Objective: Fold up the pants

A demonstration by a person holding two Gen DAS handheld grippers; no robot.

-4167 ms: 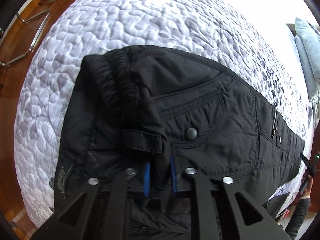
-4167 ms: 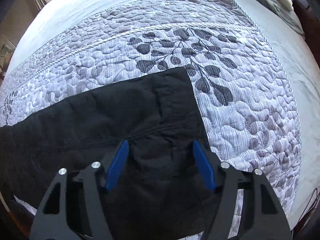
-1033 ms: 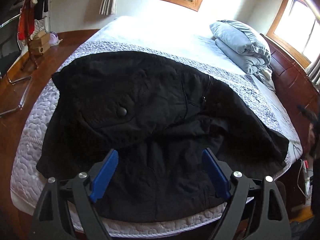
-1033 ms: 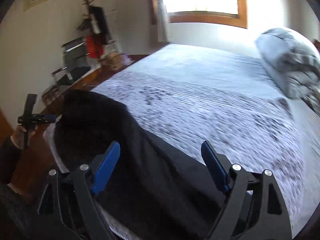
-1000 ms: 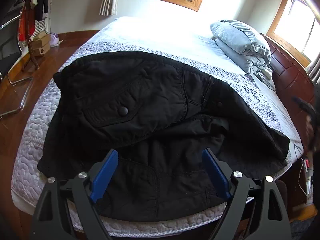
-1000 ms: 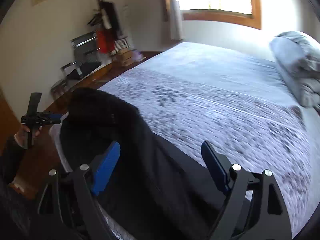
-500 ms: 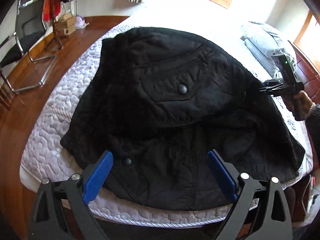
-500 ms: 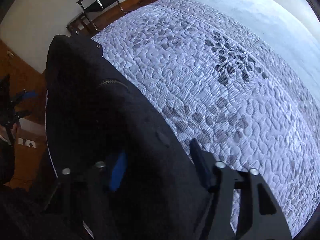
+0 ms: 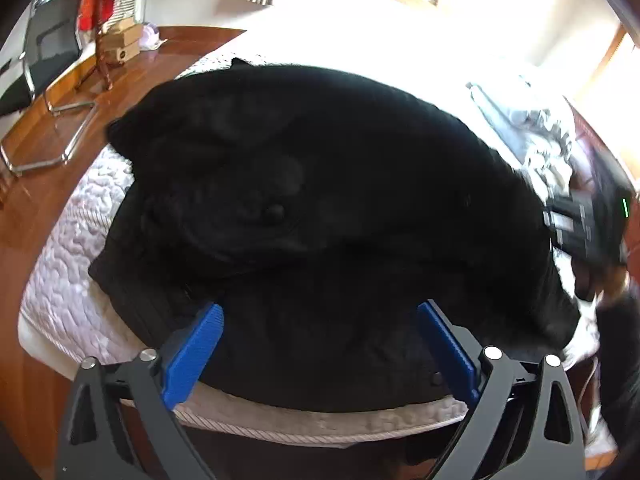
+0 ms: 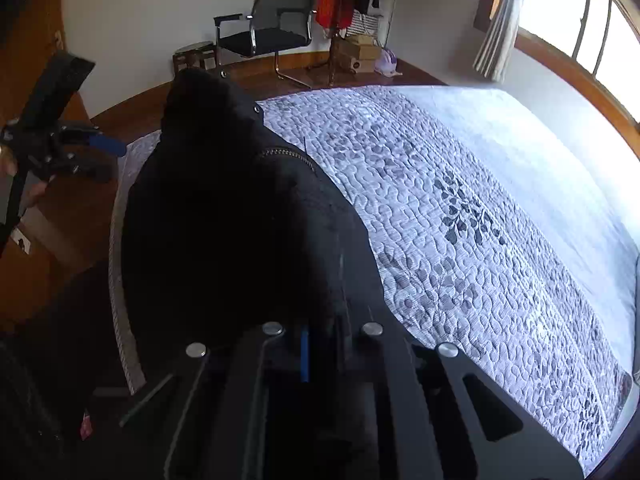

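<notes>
Quilted bedspread (image 10: 460, 208) underfoot of everything. Right gripper (image 10: 320, 344) pinched tight on black pants (image 9: 320, 200) edge. Left gripper (image 9: 320, 344) spread wide, opening, empty, above pants bundled across bed's near edge. Office chair (image 10: 272, 12) beyond.
</notes>
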